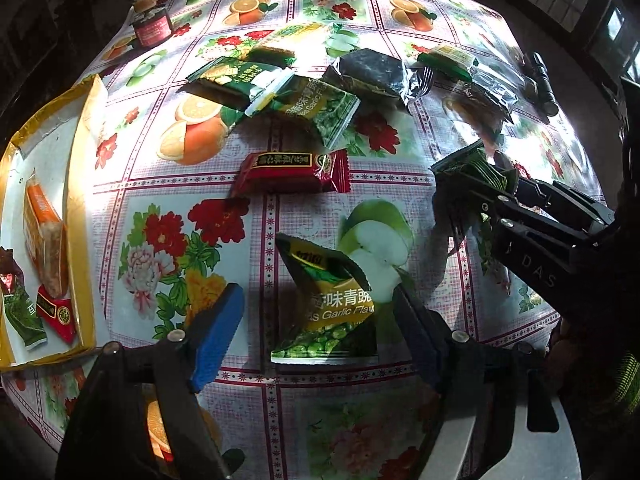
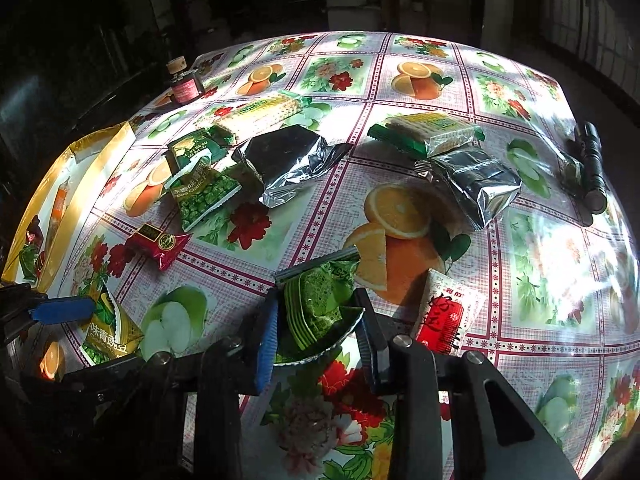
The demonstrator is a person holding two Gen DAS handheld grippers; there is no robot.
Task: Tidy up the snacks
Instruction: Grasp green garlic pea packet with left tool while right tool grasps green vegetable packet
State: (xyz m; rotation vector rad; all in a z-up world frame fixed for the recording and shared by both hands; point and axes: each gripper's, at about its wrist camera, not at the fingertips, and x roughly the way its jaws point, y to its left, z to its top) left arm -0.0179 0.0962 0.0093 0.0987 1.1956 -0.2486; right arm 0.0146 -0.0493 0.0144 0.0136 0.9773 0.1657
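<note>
Between the spread blue fingers [image 1: 218,334] of the left gripper [image 1: 316,332] lies a green-and-yellow garlic pea packet [image 1: 330,308], flat on the desk [image 1: 304,208] near its front edge; the pads stand clear of it on both sides, so nothing is held there. That packet looks light and puffy, with slick film that would slide under a shallow pinch, so I judge the safest hold is across its middle, where the peas give some body, not on the thin crimped ends.

Over by the right, the right gripper [image 2: 318,330] has its fingers drawn in on a small green snack packet [image 2: 320,300], whose film buckles and curls between the pads. It appears soft and crushable, so a firm squeeze is probably unwise. Beside it a red-and-white sachet [image 2: 444,312] rests on the cloth.

Farther in, a red candy wrapper [image 1: 290,172] lies alone mid-desk, stiff-looking and easy to nip by a twisted end. Beyond it sits a jumble of green pea packets [image 1: 320,112], silver foil bags [image 2: 288,160] and cracker packs [image 2: 432,130], some overlapping. At the left edge a yellow-rimmed box [image 1: 78,184] already holds several snacks. A small jar [image 1: 152,22] stands at the far left corner, and a black torch [image 2: 592,168] lies at the right edge.
</note>
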